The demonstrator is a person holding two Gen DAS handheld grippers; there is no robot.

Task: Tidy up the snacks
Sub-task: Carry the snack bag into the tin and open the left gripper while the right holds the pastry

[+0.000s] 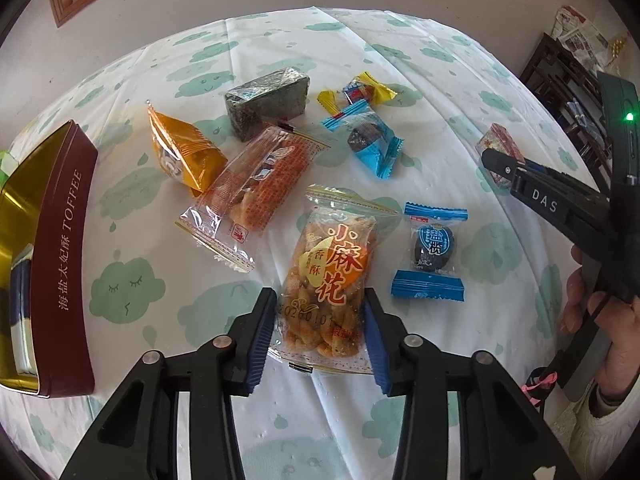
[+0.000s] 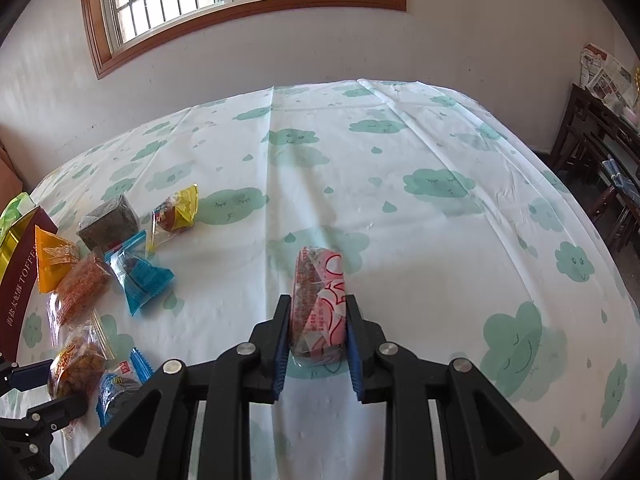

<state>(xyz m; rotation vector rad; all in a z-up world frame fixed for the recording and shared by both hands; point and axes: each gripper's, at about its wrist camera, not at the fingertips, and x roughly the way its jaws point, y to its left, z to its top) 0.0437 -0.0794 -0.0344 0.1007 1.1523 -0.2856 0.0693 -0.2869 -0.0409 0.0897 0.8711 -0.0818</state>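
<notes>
My left gripper (image 1: pixel 320 300) is closed around the near end of a clear packet of fried dough twists (image 1: pixel 328 268) that lies on the table. My right gripper (image 2: pixel 318 304) is shut on a pink wrapped snack bar (image 2: pixel 318 300), which rests on the cloth; it also shows in the left wrist view (image 1: pixel 500 148). Loose snacks lie around: an orange pouch (image 1: pixel 180 152), an orange-red packet (image 1: pixel 256 184), a dark green block (image 1: pixel 268 100), a yellow candy (image 1: pixel 356 90), a blue packet (image 1: pixel 368 140) and a blue-wrapped plum candy (image 1: pixel 432 252).
A dark red toffee tin (image 1: pixel 60 248) with a gold inside stands open at the left edge. The table wears a white cloth with green clouds (image 2: pixel 400 160). A dark wooden shelf (image 2: pixel 600 152) stands at the right, by the wall.
</notes>
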